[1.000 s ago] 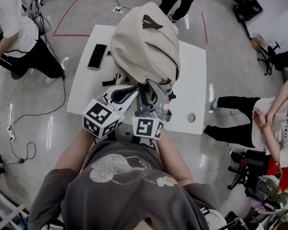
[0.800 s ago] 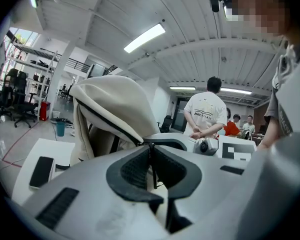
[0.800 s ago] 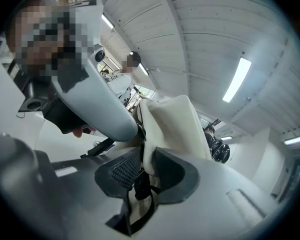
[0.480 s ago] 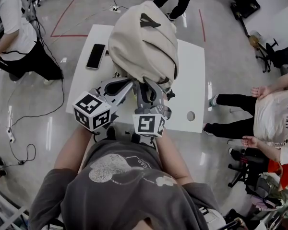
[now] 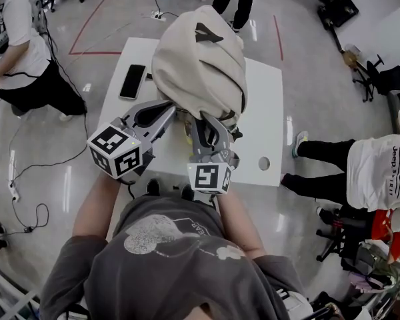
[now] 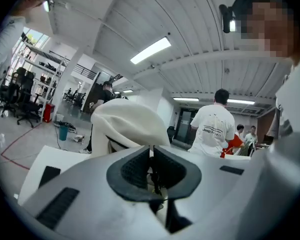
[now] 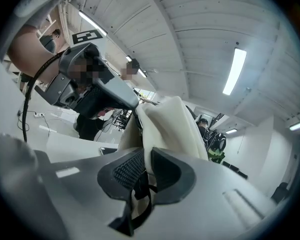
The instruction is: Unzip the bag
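Left gripper (image 5: 176, 113) has swung toward 8 o'clock, pinching a thin dark pull (image 6: 154, 176). Right gripper (image 5: 217, 123) jaws are closing on bag (image 5: 200, 59) fabric.

The head view looks steeply down on the backpack (image 5: 200, 59) and white table (image 5: 267, 112). Both gripper views look upward from very near at the same backpack.

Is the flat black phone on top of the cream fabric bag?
No, the phone lies on the white table beside the bag.
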A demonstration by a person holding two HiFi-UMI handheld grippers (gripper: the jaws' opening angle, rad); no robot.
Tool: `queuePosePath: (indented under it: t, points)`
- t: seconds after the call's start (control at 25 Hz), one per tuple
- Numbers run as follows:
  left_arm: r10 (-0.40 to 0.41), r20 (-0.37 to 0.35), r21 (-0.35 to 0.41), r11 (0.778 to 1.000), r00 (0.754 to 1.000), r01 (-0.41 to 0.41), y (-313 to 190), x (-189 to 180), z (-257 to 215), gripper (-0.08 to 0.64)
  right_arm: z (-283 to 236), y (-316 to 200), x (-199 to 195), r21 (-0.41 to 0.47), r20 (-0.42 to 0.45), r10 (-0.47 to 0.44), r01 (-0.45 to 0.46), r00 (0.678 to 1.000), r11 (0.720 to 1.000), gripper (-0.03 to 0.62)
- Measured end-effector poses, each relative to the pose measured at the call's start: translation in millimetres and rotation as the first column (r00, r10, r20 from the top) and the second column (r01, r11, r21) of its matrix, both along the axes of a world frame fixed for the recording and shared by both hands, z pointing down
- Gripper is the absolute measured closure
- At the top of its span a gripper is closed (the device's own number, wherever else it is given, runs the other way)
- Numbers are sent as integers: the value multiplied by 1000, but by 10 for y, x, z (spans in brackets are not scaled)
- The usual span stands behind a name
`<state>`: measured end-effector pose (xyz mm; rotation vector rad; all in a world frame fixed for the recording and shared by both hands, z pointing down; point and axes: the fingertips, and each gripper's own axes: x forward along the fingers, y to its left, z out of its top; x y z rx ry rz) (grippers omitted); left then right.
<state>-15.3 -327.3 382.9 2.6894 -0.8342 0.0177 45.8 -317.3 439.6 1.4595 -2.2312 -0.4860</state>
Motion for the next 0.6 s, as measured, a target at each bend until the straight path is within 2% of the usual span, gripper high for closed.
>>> queuePosePath:
  t: [0.16, 0.24, 0.4, 0.6]
  points:
    - [-81, -99, -44, 996, 992, 77, -245, -304, -67, 531, 10, -5, 32, 3, -7, 14, -14, 1000, 1000, 546]
    - [-130, -110, -32, 991, 985, 128, -416, -506, -118, 531, 20, -10, 45, 1, -3, 20, -20, 1000, 1000, 546]
    - [-154, -74, 16, 988, 985, 156, -698, -741, -193, 529, 23, -9, 43, 4, -11, 25, -25, 1000, 1000, 546]
    - [-71, 4, 58, 996, 997, 70, -848, -707, -209, 528, -34, 4, 19, 9, -10, 33, -33, 999, 999, 545]
